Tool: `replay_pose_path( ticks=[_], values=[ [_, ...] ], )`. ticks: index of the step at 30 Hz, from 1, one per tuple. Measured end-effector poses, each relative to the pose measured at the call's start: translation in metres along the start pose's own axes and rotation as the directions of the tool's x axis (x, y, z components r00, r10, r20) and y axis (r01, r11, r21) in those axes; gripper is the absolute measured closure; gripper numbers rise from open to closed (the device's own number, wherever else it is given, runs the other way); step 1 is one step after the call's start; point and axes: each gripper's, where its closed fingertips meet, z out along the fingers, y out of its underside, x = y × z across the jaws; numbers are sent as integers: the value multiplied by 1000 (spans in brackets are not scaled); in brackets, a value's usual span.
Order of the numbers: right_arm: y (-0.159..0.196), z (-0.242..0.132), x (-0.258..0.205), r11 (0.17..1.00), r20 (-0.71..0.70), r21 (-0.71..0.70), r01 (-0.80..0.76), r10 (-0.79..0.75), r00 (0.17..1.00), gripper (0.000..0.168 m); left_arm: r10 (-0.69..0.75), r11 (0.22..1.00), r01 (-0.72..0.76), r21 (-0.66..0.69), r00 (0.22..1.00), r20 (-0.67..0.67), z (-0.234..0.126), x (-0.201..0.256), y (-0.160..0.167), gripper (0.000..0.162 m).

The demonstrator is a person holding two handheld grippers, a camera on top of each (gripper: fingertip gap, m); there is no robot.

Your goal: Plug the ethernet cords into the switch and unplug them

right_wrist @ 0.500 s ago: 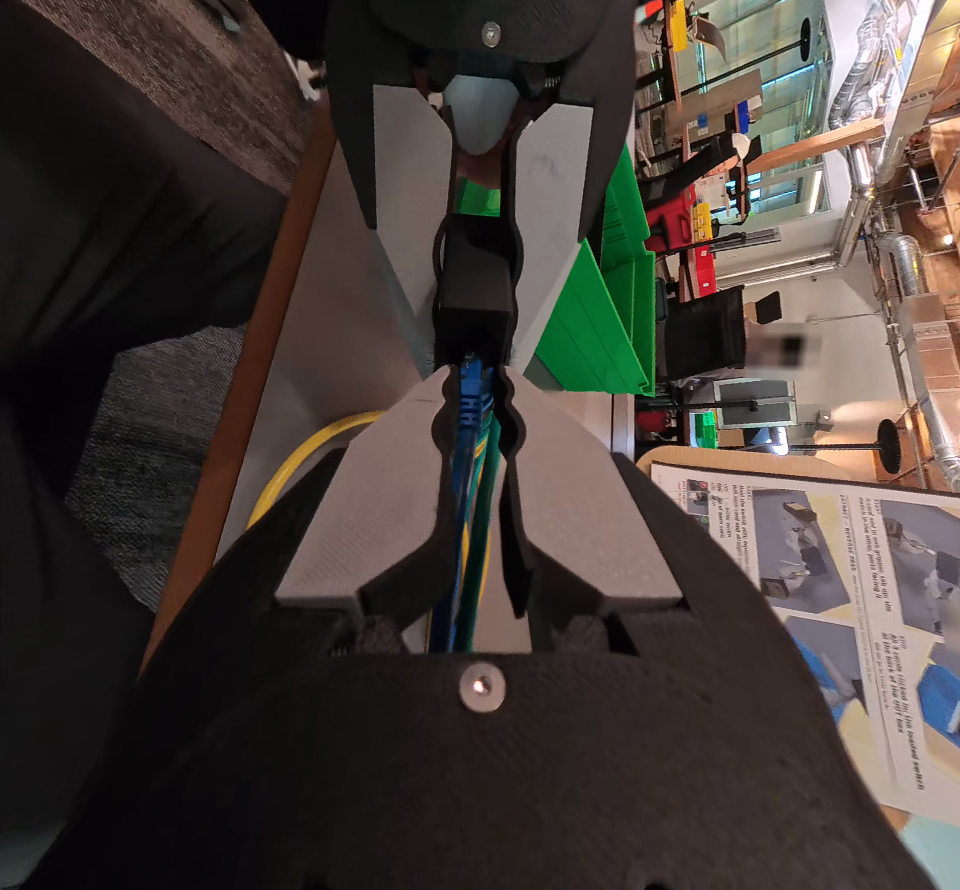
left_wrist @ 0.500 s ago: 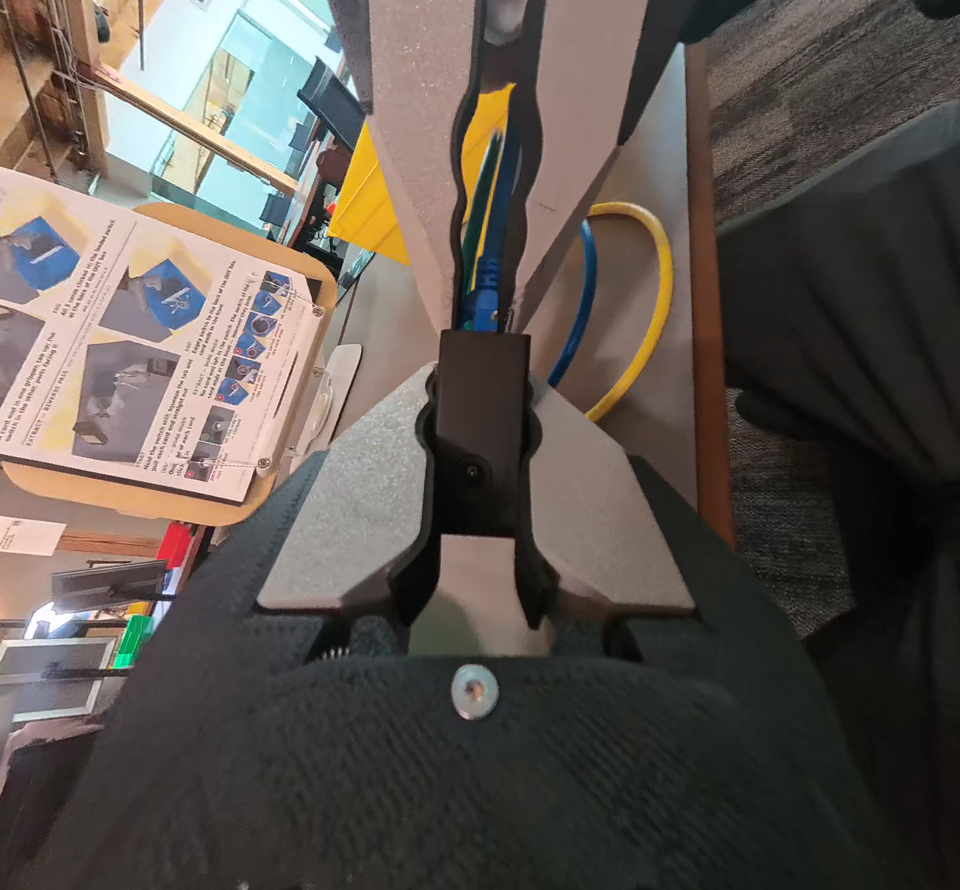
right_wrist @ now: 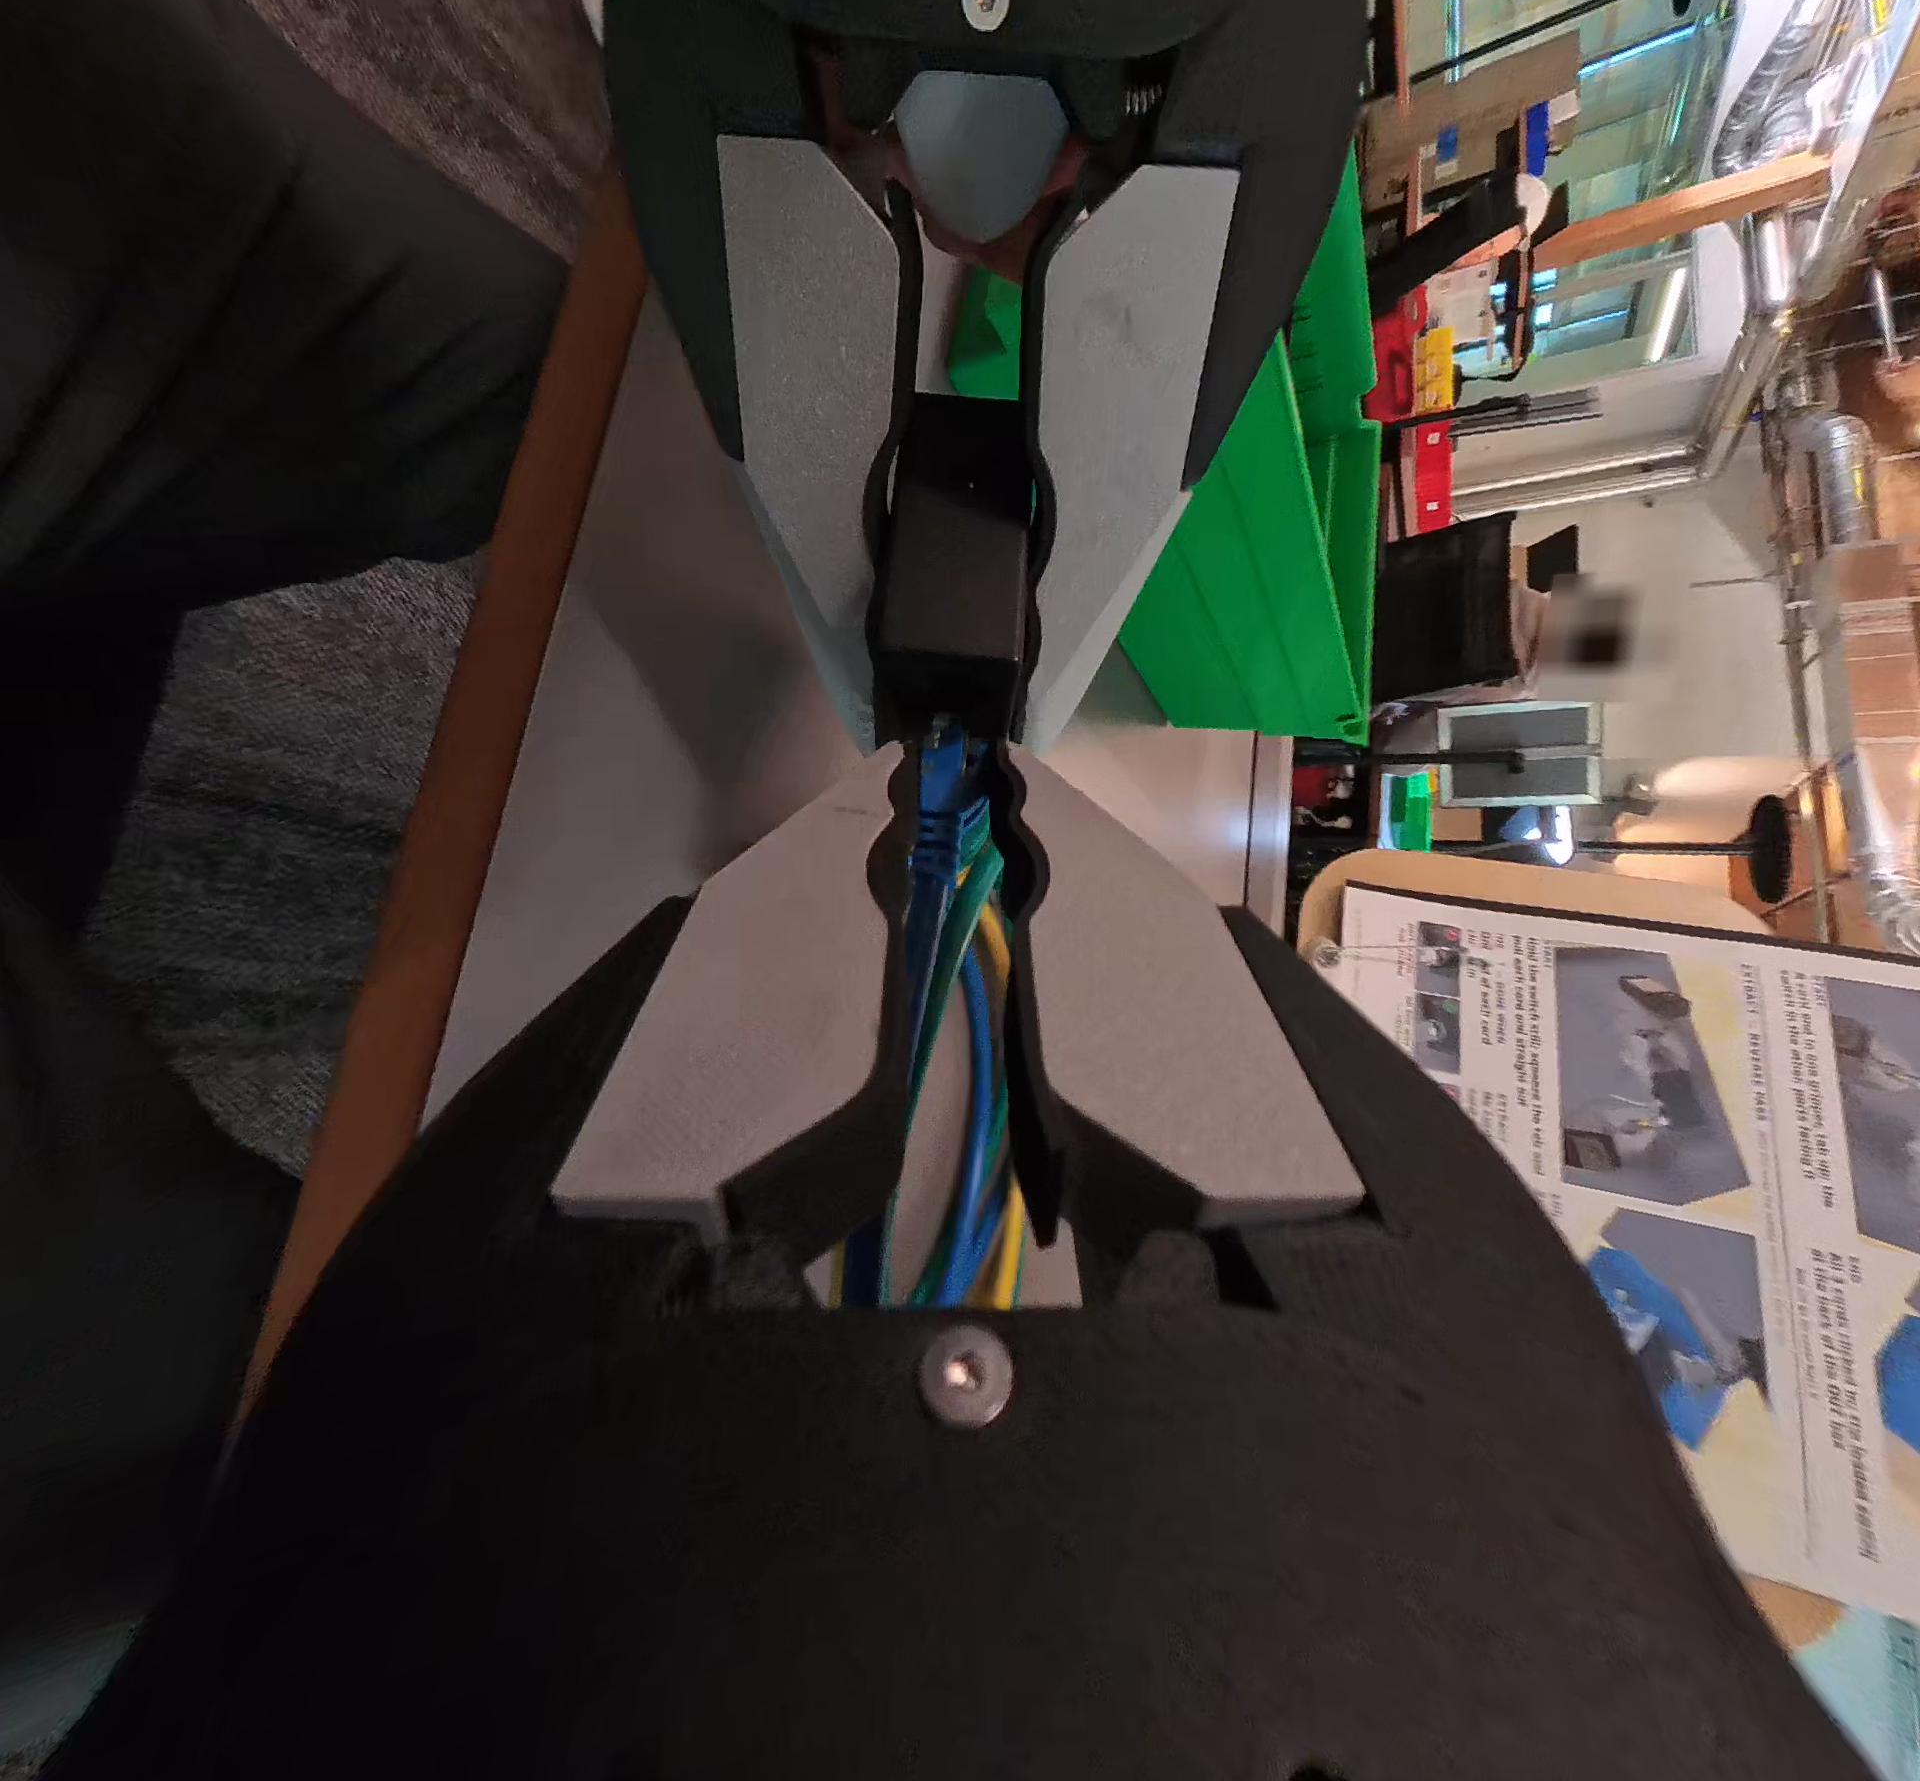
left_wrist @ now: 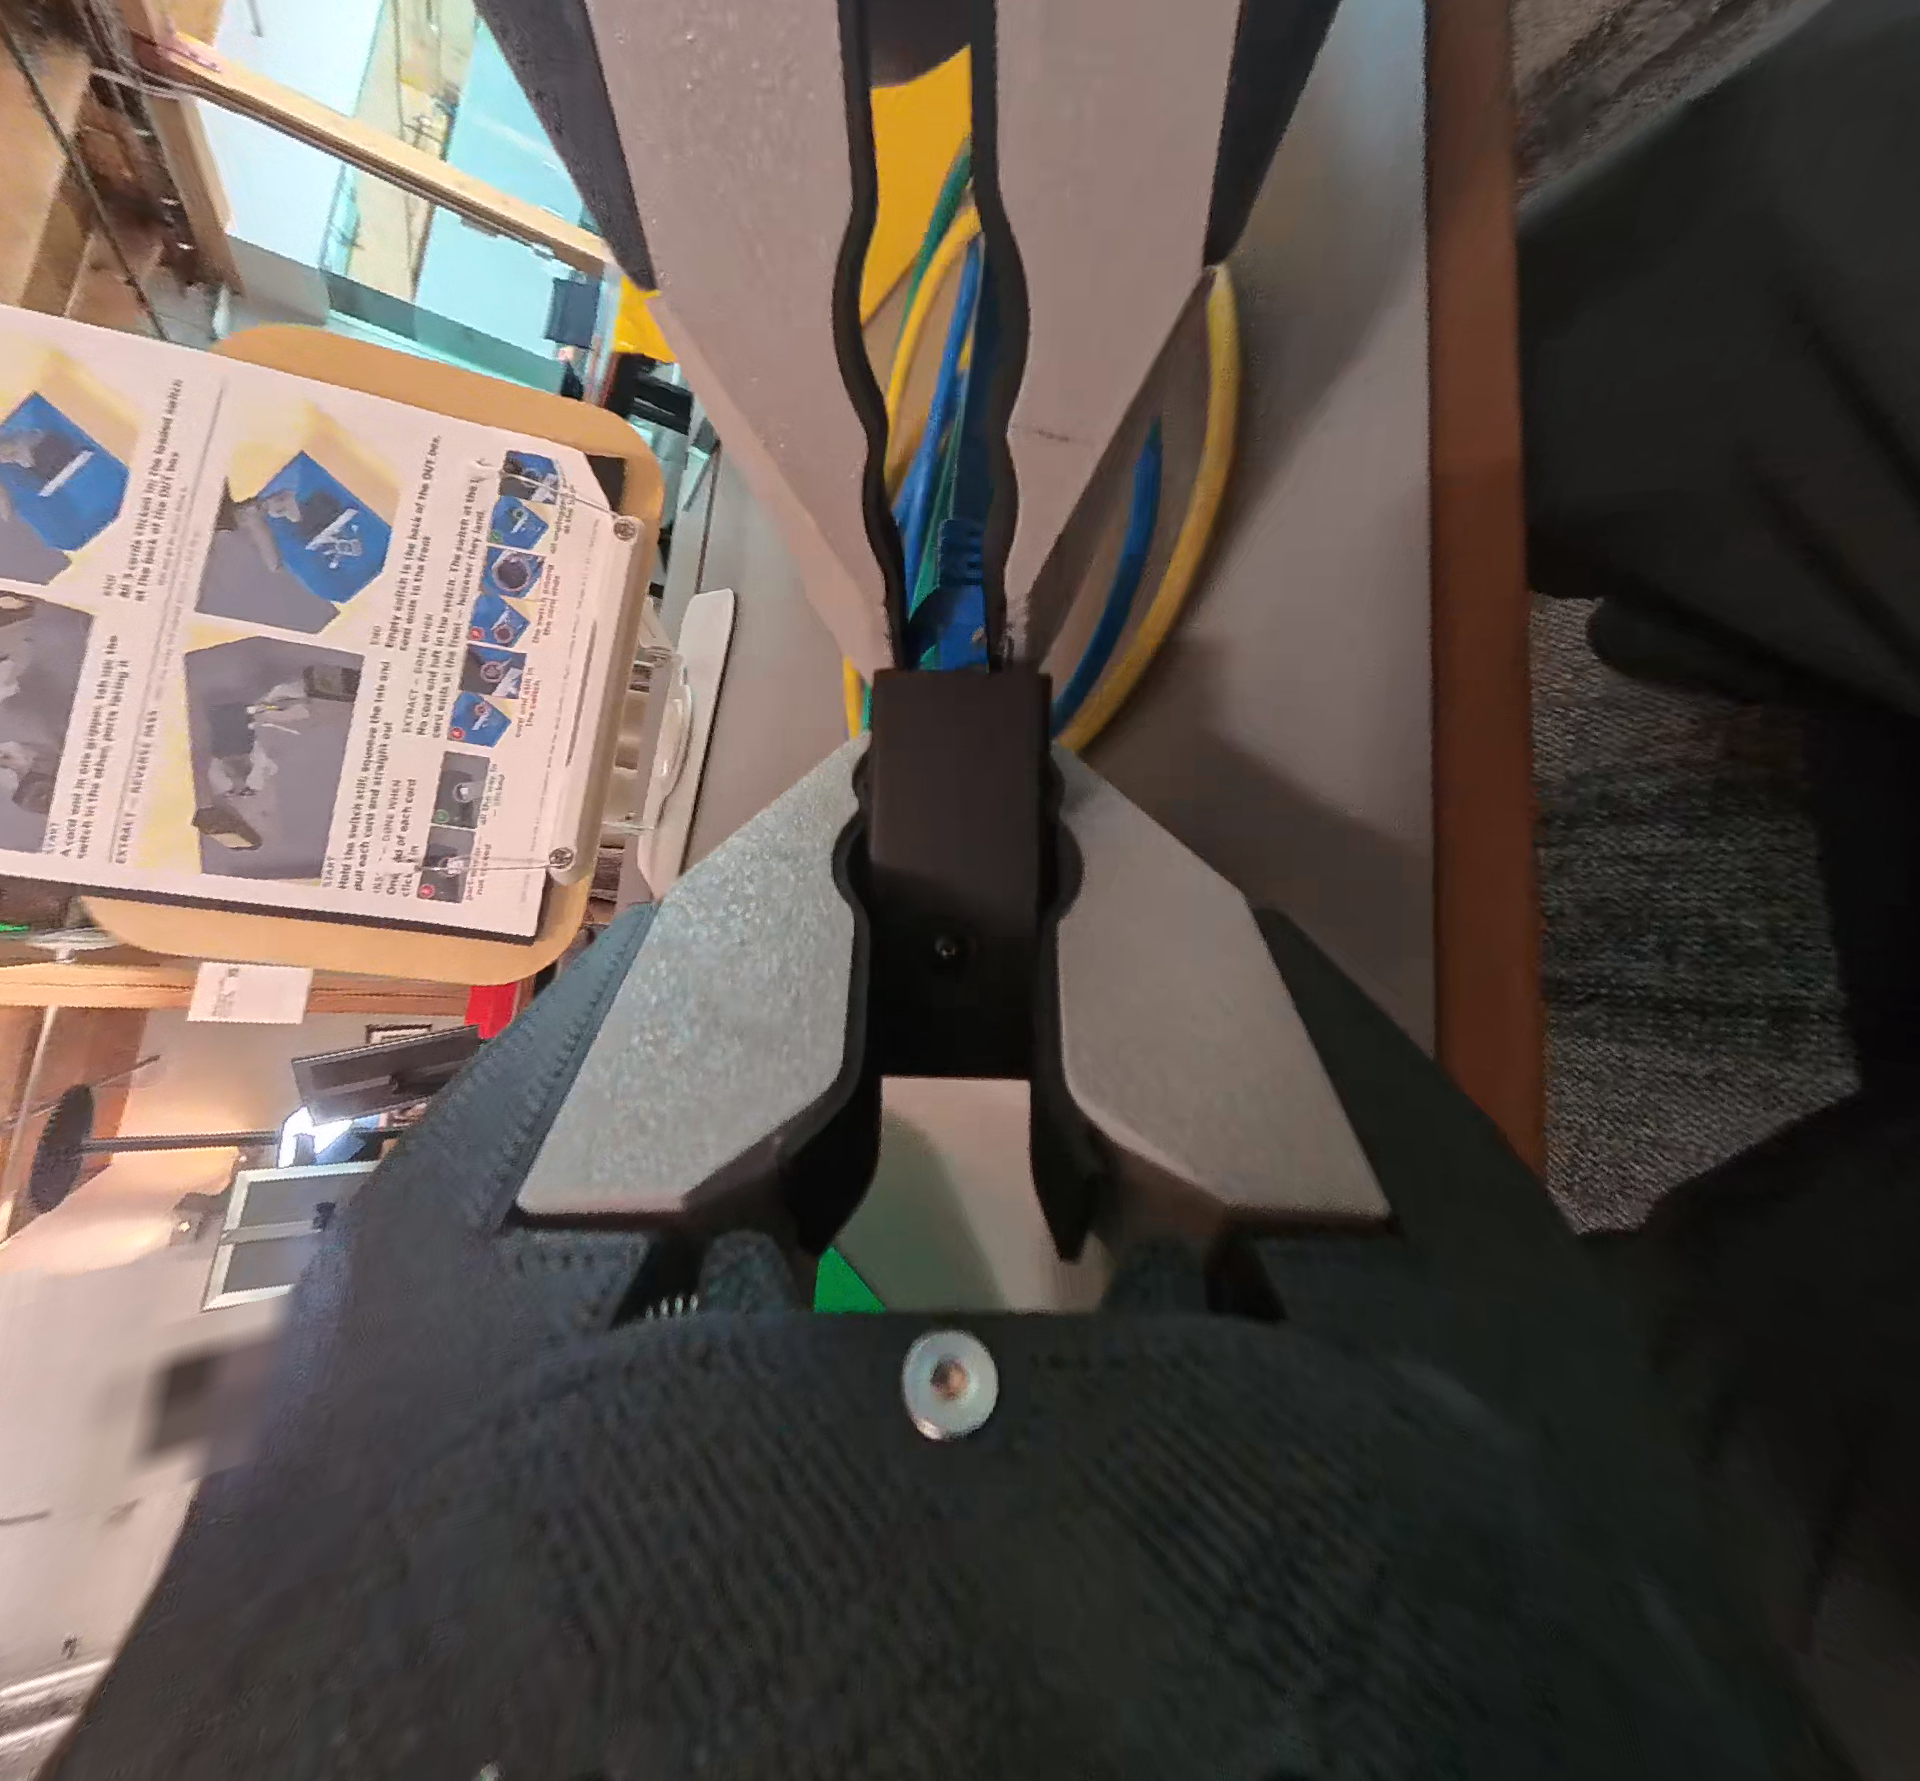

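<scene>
Two hand-held grippers meet tip to tip over a grey table with a brown wooden edge. The left gripper is clamped on the black switch, which sits upright between its grey fingers. Facing it, the right gripper is closed on the blue cord, whose plug end sits at the switch's port; whether it is fully seated cannot be told. A green cord and a yellow cord run alongside the blue one between the right gripper's fingers, and loops of yellow and blue lie on the table behind. A green bin stands beyond the switch, and a clipboard with an illustrated sheet stands to the side.
</scene>
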Motion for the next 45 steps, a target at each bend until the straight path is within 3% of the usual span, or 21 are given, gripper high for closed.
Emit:
replay_pose_path(
  ticks=[8, 22, 29, 32, 40, 45],
  values=[
    [6, 9, -8, 999, 58, -18, -29, 30, 998, 159, -37, 999, 37, 6, 999, -29, 7, 10, 7, 136],
    [13, 20, -2, 987, -103, -153, 48, -64, 993, 159, -40, 999, 40, -36, 999, -8, 8, 5, 15, 136],
    [13, 14, -1, 997, -70, -72, 12, -17, 997, 158, -29, 999, 29, -24, 1000, 1, 9, 3, 21, 134],
    [9, 9, 2, 1000, -74, -22, -15, 13, 997, 159, -89, 996, 89, 11, 996, -9, 6, 1, 18, 135],
    [-7, 3, 2, 991, -55, 131, -14, 21, 998, 159, -7, 999, 7, 44, 1000, -16, -1, 0, 8, 135],
    [-6, 3, -1, 989, 5, 142, -47, 47, 999, 159, 5, 999, -5, 47, 1000, -14, 1, 2, 6, 135]
  ],
)
